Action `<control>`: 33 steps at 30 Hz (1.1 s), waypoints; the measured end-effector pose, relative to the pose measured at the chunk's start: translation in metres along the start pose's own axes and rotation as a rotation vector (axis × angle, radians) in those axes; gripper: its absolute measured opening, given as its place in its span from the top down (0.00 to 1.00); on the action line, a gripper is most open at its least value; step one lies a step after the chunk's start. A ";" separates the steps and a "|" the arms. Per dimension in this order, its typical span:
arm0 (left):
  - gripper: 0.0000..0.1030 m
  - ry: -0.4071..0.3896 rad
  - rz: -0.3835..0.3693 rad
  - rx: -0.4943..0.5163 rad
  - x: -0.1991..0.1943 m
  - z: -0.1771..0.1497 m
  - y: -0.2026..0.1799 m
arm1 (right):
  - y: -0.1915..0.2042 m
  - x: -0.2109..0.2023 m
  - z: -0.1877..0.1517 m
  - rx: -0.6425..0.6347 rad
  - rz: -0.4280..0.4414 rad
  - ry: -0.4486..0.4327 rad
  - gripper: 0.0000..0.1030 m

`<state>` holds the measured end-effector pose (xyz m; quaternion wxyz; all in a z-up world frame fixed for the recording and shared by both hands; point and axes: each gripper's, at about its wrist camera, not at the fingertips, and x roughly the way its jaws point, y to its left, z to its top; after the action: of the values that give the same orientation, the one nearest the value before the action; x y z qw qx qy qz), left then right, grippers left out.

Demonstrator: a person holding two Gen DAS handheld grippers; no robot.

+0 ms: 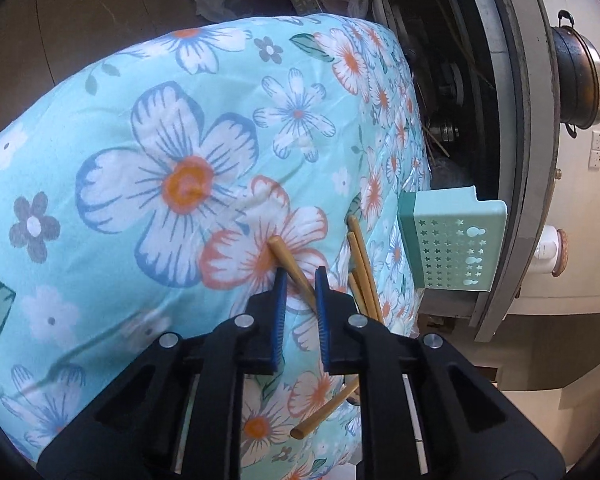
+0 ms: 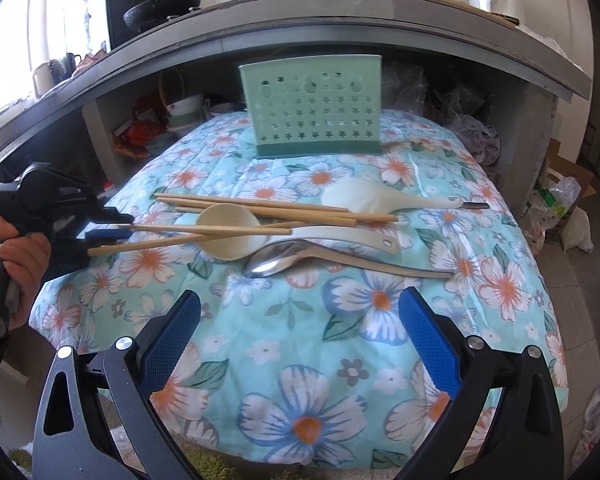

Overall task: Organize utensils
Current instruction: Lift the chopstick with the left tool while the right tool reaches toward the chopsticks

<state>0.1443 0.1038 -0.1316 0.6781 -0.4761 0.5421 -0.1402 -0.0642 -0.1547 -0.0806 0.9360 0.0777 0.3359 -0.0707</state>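
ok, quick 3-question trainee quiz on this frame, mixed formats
1. True or false: the left gripper is shut on a chopstick.
2. Which spoon lies nearest the right gripper? A) metal spoon B) white rice paddle C) round cream ladle
3. Fill in: the green utensil holder stands ____ on the floral cloth.

Key: 1 true; 2 A; 3 upright

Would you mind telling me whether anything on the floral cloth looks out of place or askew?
The chopsticks lie loose and crossed over the cream ladle instead of standing in the green holder. The left gripper pinches one chopstick at a slant.
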 end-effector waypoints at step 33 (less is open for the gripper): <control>0.93 -0.033 -0.033 -0.149 -0.005 0.000 0.008 | 0.020 -0.025 -0.001 -0.049 0.023 -0.075 0.09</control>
<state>0.1400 0.1117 -0.1354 0.6471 -0.5365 0.5319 -0.1027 -0.0802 -0.1334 -0.0635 0.9504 0.0560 0.3012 -0.0543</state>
